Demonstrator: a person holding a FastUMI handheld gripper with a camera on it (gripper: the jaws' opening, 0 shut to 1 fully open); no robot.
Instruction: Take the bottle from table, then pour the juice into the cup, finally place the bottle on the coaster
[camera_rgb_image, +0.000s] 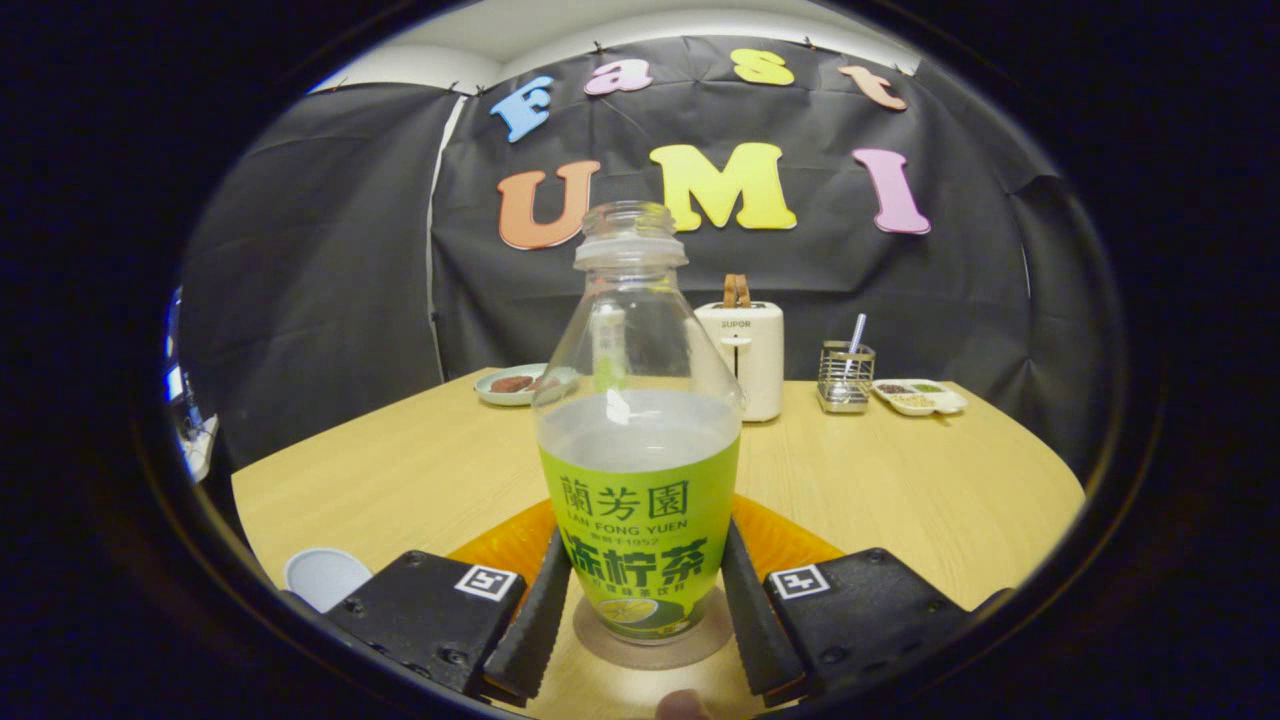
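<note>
Green-labelled bottle (638, 440) on coaster (655, 640), "LAN FONG YUEN", hand-held gripper (640, 610) clamping it

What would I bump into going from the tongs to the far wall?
The tongs squeezing the bottle standing on its round coaster, then the orange mat, then bare table, then the toaster, then the black wall.

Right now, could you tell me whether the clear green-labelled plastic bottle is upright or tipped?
Upright: the clear green-labelled plastic bottle stands between the gripper fingers, liquid level flat, open neck on top.
</note>
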